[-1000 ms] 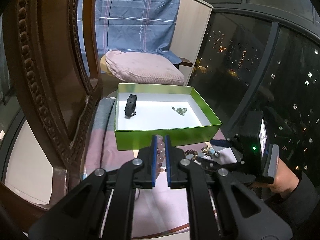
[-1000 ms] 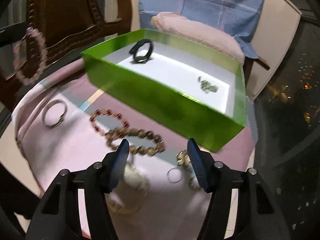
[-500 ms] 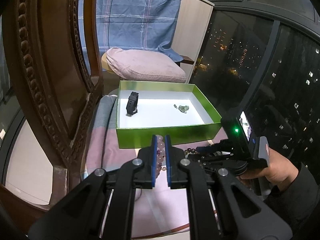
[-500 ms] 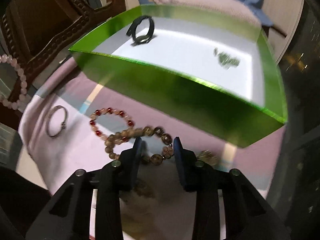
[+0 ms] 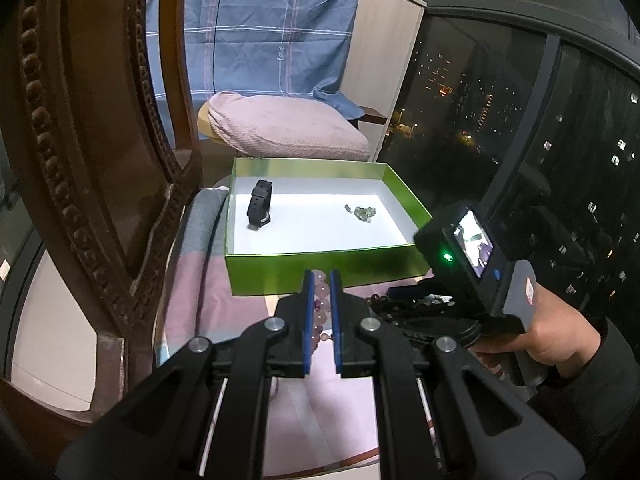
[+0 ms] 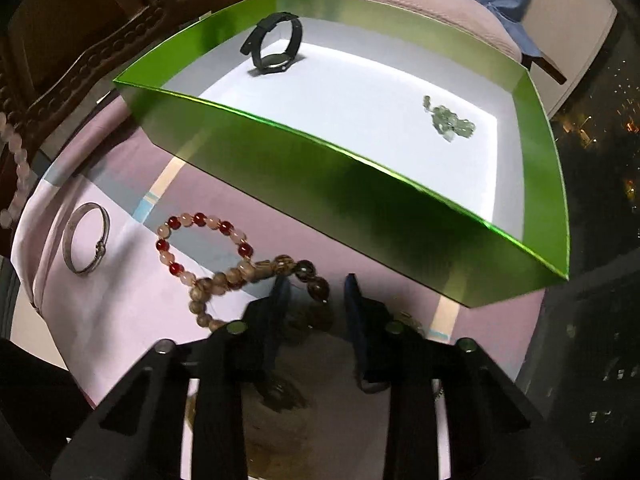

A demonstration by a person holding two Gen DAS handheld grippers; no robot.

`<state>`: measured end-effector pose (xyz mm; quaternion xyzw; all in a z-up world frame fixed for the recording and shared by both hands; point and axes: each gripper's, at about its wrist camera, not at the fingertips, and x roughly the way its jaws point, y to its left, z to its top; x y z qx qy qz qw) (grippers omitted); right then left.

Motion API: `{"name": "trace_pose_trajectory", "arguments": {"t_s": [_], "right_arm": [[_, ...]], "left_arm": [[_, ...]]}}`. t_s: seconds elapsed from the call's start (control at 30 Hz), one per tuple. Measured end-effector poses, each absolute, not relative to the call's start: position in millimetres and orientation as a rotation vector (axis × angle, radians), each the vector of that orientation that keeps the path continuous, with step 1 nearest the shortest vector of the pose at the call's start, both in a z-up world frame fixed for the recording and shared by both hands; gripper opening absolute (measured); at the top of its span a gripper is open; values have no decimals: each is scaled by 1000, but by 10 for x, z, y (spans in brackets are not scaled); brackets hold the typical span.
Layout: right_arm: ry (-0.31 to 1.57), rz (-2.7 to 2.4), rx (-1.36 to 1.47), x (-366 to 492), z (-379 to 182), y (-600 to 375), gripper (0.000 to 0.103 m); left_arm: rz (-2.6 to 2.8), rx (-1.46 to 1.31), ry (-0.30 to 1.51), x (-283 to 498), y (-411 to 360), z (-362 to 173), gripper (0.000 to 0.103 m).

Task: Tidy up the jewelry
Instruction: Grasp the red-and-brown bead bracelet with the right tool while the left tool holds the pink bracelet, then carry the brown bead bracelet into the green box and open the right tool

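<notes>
A blue checked cloth (image 5: 256, 28) hangs at the back; the word "love" can be read on it in pale script, and below it lies a pink cushion (image 5: 280, 132). A carved dark wooden chair (image 5: 80, 140) stands at the left edge of the counter (image 6: 104, 312), which is covered in pink fabric. On it sits the green box (image 6: 360, 196) with a white floor, holding a black watch (image 6: 276, 46) standing on its face near one end and a small heap of pale green beads (image 6: 450, 124) well apart near the other. The left gripper (image 5: 321, 280) has its blue-edged fingers clenched on a pink bead bracelet (image 5: 321, 294), held just before the box's near wall. The right gripper (image 6: 316, 292) is lowered over the brown bead bracelet (image 6: 256, 276), fingers parted either side of its dark beads, not clamped. That bracelet overlaps a red and pink bead bracelet (image 6: 200, 240); a silver bangle (image 6: 86, 244) lies apart to the left.
</notes>
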<state>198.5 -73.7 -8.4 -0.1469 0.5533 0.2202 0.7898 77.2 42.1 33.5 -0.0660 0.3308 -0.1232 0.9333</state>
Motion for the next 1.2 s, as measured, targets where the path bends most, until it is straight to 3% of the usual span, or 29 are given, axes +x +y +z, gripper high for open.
{"name": "trace_pose_trajectory", "arguments": {"t_s": [0.03, 0.23, 0.47, 0.6, 1.2], "right_arm": [[1188, 483, -325, 1973, -81, -716, 11], [1102, 445, -315, 1929, 2, -775, 10], [756, 492, -83, 1332, 997, -1321, 11], [591, 479, -19, 932, 1278, -1549, 11], [530, 461, 9, 610, 1174, -1587, 11]], "left_arm": [[-252, -133, 678, 771, 416, 331, 8], [-247, -146, 679, 783, 451, 327, 8], [-240, -172, 681, 787, 461, 317, 8], [-210, -167, 677, 776, 401, 318, 8], [-143, -114, 656, 734, 111, 253, 8]]}}
